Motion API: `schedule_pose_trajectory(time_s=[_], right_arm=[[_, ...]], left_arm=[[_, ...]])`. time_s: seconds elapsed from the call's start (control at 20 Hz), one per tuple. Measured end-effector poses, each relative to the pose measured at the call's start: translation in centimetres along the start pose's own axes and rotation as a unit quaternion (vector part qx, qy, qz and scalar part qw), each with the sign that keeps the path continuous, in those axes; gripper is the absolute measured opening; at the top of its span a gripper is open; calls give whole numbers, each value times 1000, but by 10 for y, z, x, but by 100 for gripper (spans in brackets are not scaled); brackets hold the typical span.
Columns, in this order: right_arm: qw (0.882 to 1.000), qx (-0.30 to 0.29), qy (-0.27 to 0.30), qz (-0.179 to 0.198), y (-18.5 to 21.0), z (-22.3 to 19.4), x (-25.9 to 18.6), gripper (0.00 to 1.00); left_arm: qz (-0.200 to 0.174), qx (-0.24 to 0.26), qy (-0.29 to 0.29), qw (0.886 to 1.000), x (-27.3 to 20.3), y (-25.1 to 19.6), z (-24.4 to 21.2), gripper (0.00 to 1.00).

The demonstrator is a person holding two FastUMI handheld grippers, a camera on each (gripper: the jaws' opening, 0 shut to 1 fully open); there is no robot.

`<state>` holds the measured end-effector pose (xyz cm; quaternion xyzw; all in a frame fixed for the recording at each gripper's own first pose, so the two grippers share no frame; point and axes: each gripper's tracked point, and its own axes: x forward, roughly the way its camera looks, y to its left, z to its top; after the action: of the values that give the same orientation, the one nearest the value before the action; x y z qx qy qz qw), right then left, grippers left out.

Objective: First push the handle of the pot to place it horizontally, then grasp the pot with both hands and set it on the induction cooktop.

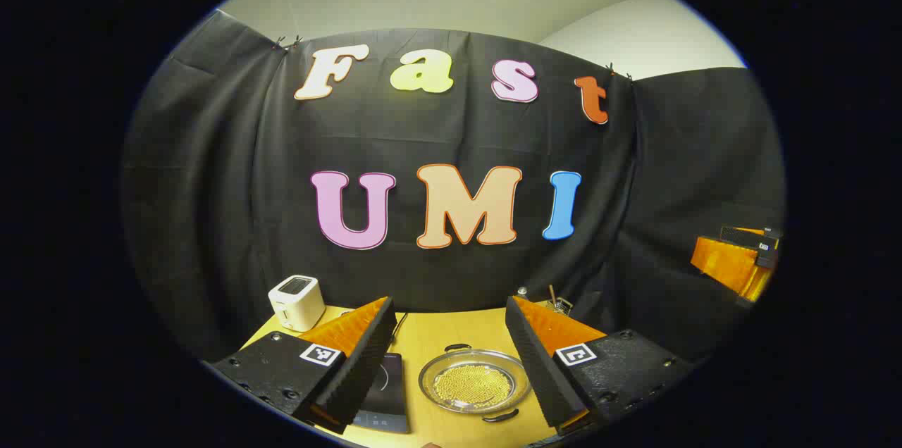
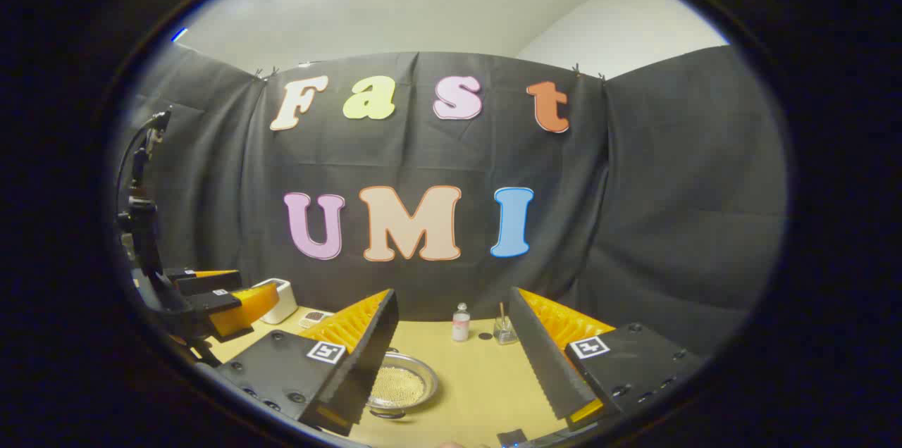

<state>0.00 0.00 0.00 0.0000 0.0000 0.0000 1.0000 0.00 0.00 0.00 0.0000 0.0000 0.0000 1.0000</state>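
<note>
The pot (image 1: 473, 383) is a shallow silver pan holding yellow beads, standing on the wooden table (image 1: 451, 332). One black handle (image 1: 458, 347) points to the far side and the other (image 1: 502, 416) to the near side. The black induction cooktop (image 1: 384, 392) lies just left of the pot, partly behind a finger. My left gripper (image 1: 448, 301) hangs open above and short of the pot, touching nothing. My right gripper (image 2: 452, 293) is open too, with the pot (image 2: 402, 381) low on its left, half hidden by a finger. The left gripper (image 2: 218, 296) hangs at the far left.
A white toaster (image 1: 297, 302) stands at the table's back left corner. At the back are a small bottle (image 2: 461, 322) and a glass with a stick (image 2: 503, 328). The right gripper (image 1: 736, 261) floats off to the right. Black cloth closes the back and sides.
</note>
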Motion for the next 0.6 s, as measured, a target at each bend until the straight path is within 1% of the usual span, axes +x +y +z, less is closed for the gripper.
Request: schedule_pose_trajectory(time_s=[0.05,0.15,0.2,0.25,0.3,0.35,0.4,0.45,0.5,0.55,0.6], right_arm=[[1000,1,1,2,-1,-1,0,99],[1000,10,3,9,-2,-2,0,99],[1000,15,2,12,-3,-1,1,99],[1000,20,0,15,-6,0,2,99],[1000,25,-1,17,-9,1,4,99],[999,28,0,19,-12,0,7,99],[999,30,0,22,-15,-1,10,99],[999,32,1,24,-18,0,12,99],[999,33,2,26,-21,-1,15,99],[999,34,4,29,-23,-4,20,99],[999,35,6,32,-25,-6,23,99]], left_arm=[[-2,0,-1,1000,0,-2,1,92],[-3,5,-7,1000,0,-7,4,92],[-2,6,-11,1000,1,-8,6,95],[1,7,-13,1000,1,-10,7,95],[3,7,-14,1000,1,-11,7,92],[5,6,-15,1000,1,-13,7,92],[7,3,-16,1000,1,-15,6,95],[10,0,-17,1000,1,-16,7,95],[15,-2,-16,1000,3,-16,5,92],[20,-5,-14,1000,4,-16,3,95],[24,-8,-12,1000,6,-16,0,95]])
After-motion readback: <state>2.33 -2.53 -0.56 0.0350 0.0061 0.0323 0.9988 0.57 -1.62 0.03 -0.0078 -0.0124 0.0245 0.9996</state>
